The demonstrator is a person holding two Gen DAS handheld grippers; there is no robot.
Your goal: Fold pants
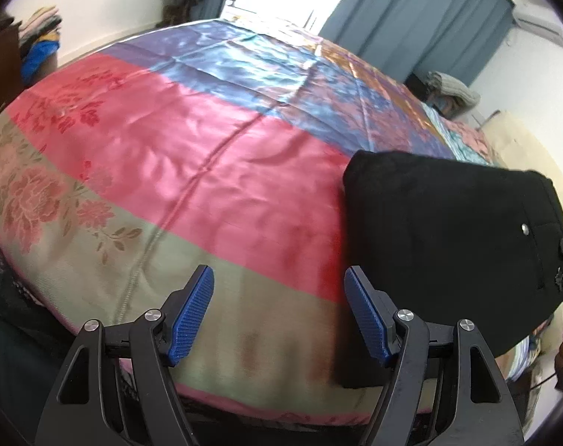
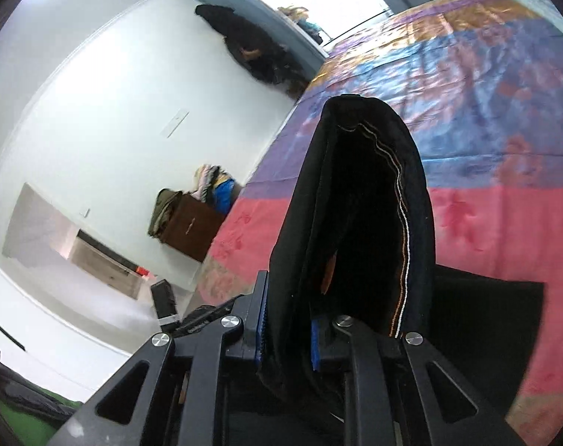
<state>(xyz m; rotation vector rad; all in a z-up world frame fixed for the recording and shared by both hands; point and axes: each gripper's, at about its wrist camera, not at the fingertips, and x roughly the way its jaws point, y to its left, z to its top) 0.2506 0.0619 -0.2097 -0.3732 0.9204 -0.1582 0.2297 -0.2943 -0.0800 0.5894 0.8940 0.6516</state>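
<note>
Black pants (image 1: 448,238), folded into a compact bundle, hang just above the right side of the bed in the left wrist view, with a metal button near their right edge. My left gripper (image 1: 279,316) is open and empty, above the bedspread to the left of the pants. In the right wrist view my right gripper (image 2: 287,338) is shut on the black pants (image 2: 359,223), which stand up between the fingers with white and orange stitching showing along a seam. Its blue pads (image 2: 314,345) press the cloth.
The bed carries a shiny striped floral bedspread (image 1: 207,156) in pink, green, blue and purple. A brown dresser (image 2: 192,230) piled with clothes stands by the white wall. Blue-grey curtains (image 1: 411,11) hang beyond the bed, with a bundle of cloth (image 1: 452,89) at the far right.
</note>
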